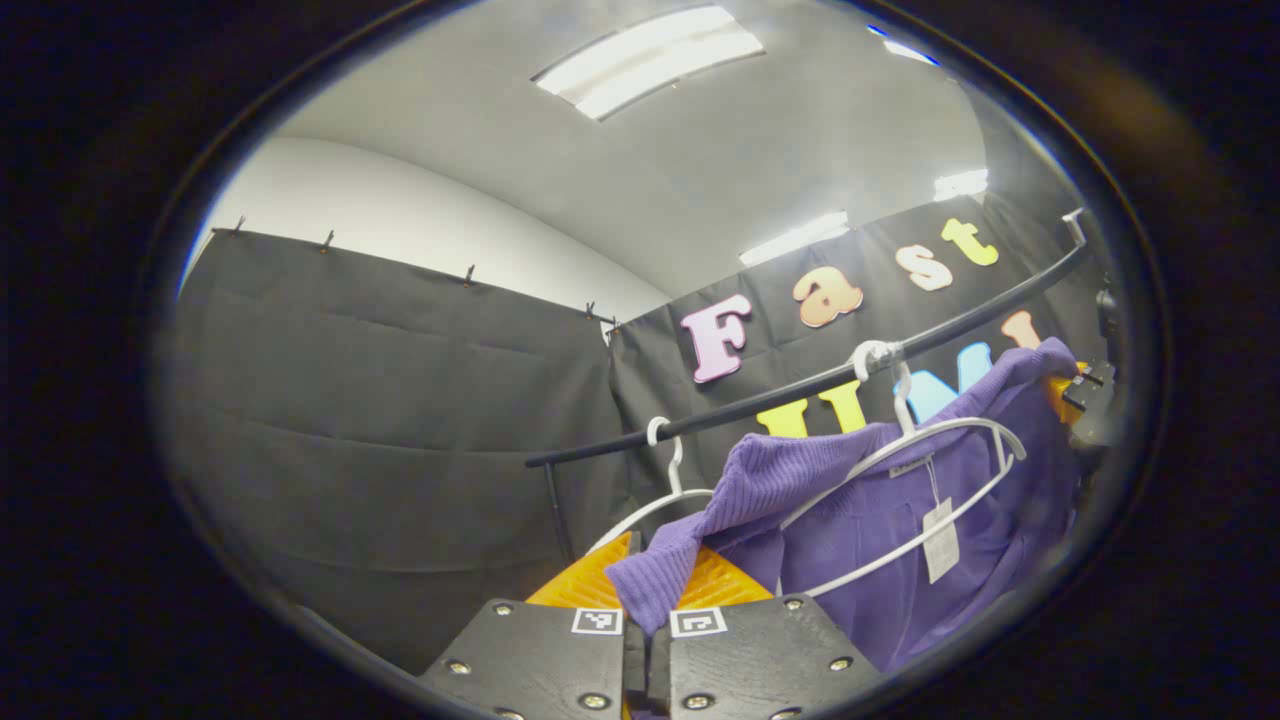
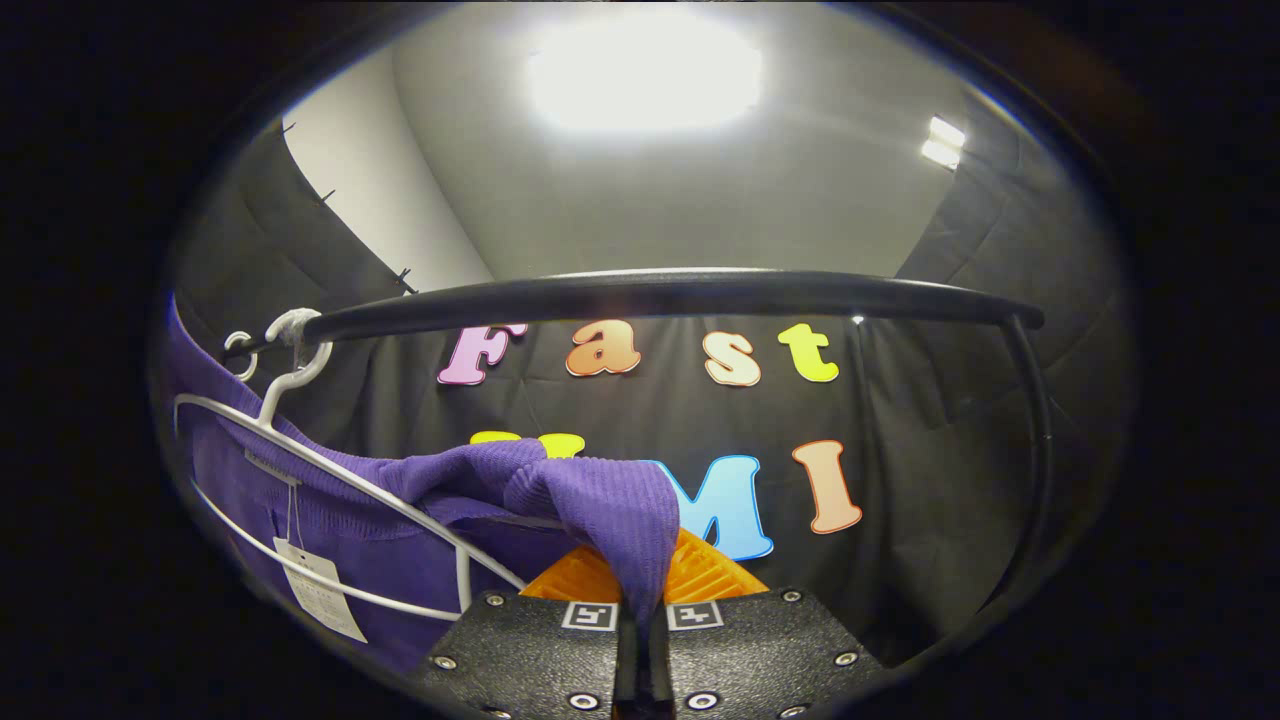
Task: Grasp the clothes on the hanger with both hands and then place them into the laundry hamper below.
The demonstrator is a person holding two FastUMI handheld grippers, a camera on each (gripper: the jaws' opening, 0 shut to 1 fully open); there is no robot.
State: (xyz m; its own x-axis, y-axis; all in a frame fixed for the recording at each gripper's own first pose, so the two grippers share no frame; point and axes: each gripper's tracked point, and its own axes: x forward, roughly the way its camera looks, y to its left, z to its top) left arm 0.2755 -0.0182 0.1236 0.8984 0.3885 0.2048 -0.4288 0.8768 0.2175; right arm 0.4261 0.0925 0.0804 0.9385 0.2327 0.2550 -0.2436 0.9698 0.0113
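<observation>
Left gripper view showed the left gripper (image 1: 647, 610) clamped on a ribbed edge of the purple sweater (image 1: 880, 520), which stretched across the white hanger (image 1: 905, 460) under the black rail (image 1: 800, 385). The right gripper (image 2: 641, 605) pinched the sweater's other edge.

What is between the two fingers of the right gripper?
A fold of the purple sweater lies between them: the right gripper is shut on it, as the right gripper view shows. The sweater still hangs over the white hanger.
</observation>
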